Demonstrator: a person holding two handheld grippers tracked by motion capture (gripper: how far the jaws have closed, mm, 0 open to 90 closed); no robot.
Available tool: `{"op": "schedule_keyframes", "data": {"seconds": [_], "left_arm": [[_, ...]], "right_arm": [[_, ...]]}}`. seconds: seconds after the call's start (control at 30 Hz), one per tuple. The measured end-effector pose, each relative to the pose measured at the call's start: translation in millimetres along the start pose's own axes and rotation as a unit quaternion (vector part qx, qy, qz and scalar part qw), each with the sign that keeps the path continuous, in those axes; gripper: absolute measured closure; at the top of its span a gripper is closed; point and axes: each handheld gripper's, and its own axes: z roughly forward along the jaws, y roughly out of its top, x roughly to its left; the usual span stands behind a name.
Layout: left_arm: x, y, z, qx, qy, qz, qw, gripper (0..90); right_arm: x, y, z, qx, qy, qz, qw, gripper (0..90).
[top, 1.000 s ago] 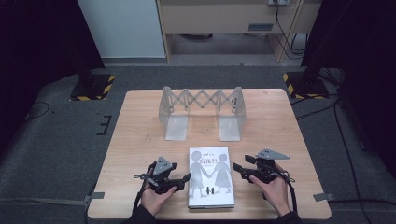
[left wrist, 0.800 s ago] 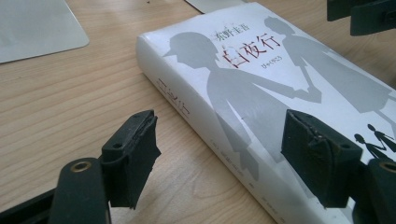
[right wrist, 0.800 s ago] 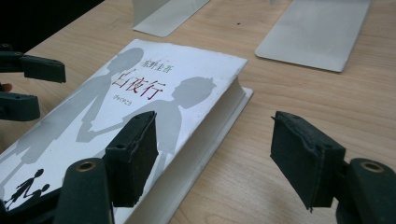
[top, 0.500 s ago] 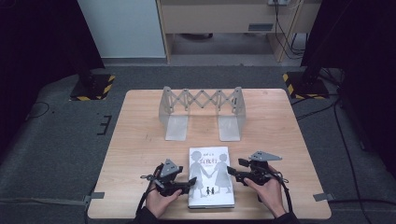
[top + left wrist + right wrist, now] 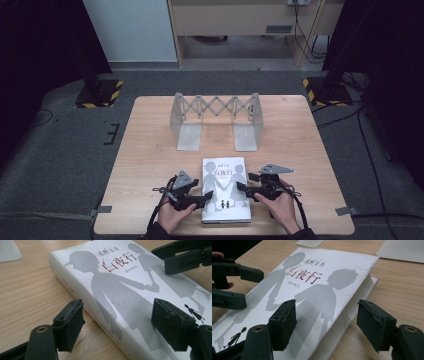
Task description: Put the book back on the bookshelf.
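The white book lies flat at the table's near edge, long axis running twelve to six, spine on its left side. The left gripper sits at the book's nine o'clock, the right gripper at three — both equally close, jaws apart and straddling the long edges without yet pressing. The coming squeeze likely turns on each pair bracketing cover and underside. The left gripper view shows the spine edge between its jaws; the right gripper view shows the page edge — detail the high view loses. The metal rack stands at twelve.
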Motion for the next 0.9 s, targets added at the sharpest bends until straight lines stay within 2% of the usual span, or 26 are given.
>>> {"op": "schedule_keyframes", "data": {"seconds": [0.07,0.13,0.37,0.47,0.67,0.8,0.9], "left_arm": [[-0.6,0.0,0.9,-0.001,-0.003,-0.001,1.0,25.0],[-2.5,-0.3,3.4,-0.001,-0.014,-0.003,0.9999,25.1],[-1.6,-0.2,4.0,0.001,-0.018,-0.004,0.9998,24.2],[-1.4,-0.3,4.5,0.001,-0.018,-0.004,0.9998,23.6],[-1.0,-0.6,4.5,-0.001,-0.02,-0.006,0.9998,23.6],[-0.1,-0.2,3.5,-0.004,-0.023,-0.011,0.9997,23.4],[0.7,-0.2,2.5,-0.007,-0.025,-0.016,0.9995,22.3]], "right_arm": [[0.1,-0.2,1.2,-0.002,0.003,0.001,1.0,31.6],[0.4,-0.8,3.7,-0.002,0.008,0.004,1.0,31.1],[-0.4,-1.0,7.5,-0.003,0.017,0.012,0.9998,30.3],[0.8,-0.3,10.1,-0.005,0.022,0.012,0.9997,30.3],[1.9,2.2,8.2,-0.001,0.016,0.003,0.9999,31.0],[4.1,5.4,4.8,-0.009,0.015,-0.002,0.9998,31.0],[6.4,9.2,1.4,-0.025,0.018,0.0,0.9995,31.1]]}}
